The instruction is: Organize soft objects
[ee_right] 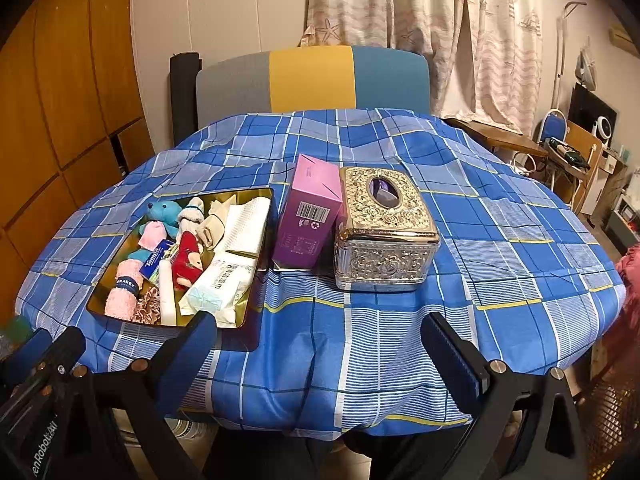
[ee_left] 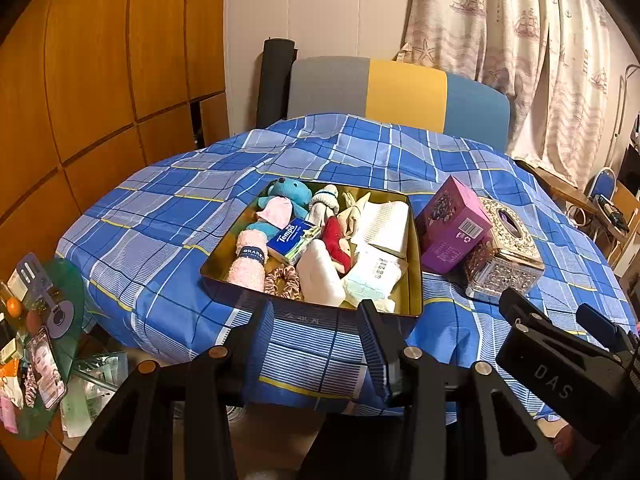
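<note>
Two grippers hang at the near edge of a round table (ee_right: 500, 216) draped in blue plaid cloth, both with fingers spread apart and nothing between them. On the left, the left gripper (ee_left: 316, 336) sits low just in front of a shallow gold tin tray (ee_left: 414, 280), its tips close to the tray's near rim but not touching anything inside. The tray lies on the left half of the table and is packed with soft things: a blue teddy bear (ee_left: 290, 196) at the far left corner, a rolled pink towel (ee_left: 249, 258) with a dark band at the near left, a pink scrunchie (ee_left: 282, 282) beside it, a blue Tempo tissue pack (ee_left: 294, 240) in the middle, a red plush toy (ee_left: 340, 242), a white roll (ee_left: 320, 274), and a wet-wipes pack (ee_right: 224, 284) with folded white cloths towards the right side. Just right of the tray stands a purple box (ee_right: 308, 220), tilted, leaning against an ornate silver tissue box (ee_right: 384, 232) that touches it. Further right, the right gripper (ee_right: 320, 340) hovers over bare cloth in front of both boxes, well short of them, jaws wide
</note>
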`<state>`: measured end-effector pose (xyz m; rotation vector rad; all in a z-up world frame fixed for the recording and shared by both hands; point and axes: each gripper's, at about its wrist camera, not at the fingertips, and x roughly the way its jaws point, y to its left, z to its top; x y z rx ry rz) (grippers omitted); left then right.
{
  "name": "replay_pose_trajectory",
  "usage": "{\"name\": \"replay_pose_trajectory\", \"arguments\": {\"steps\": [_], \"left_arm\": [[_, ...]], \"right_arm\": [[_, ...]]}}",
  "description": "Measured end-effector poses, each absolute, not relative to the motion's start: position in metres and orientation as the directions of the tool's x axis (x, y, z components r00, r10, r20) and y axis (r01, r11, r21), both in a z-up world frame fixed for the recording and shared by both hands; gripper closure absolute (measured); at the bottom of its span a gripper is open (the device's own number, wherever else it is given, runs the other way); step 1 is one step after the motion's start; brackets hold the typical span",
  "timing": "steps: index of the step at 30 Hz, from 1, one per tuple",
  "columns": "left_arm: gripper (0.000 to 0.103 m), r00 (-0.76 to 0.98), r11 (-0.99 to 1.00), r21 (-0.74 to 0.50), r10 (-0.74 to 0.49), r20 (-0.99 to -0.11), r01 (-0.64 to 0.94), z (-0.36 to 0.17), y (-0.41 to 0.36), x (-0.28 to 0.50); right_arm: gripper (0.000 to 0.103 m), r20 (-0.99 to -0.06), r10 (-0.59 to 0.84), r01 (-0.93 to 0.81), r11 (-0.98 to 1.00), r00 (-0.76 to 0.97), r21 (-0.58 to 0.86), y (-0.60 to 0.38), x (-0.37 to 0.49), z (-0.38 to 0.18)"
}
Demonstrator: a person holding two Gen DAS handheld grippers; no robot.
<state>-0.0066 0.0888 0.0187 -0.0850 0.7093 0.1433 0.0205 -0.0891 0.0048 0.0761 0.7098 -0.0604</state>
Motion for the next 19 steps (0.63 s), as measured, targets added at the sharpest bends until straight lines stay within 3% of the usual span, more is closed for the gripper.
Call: {"name": "replay_pose_trajectory", "arguments": {"steps": [19], "left_arm": [[0.059,0.757,0.984,-0.014,0.126,-0.642,-0.175,0.0206,0.0917,-0.0081]], "right_arm": [[0.0,-0.658,-0.025,0.08,0.995,0.752,0.053,-0.0896,0.0215,0.003]]}}
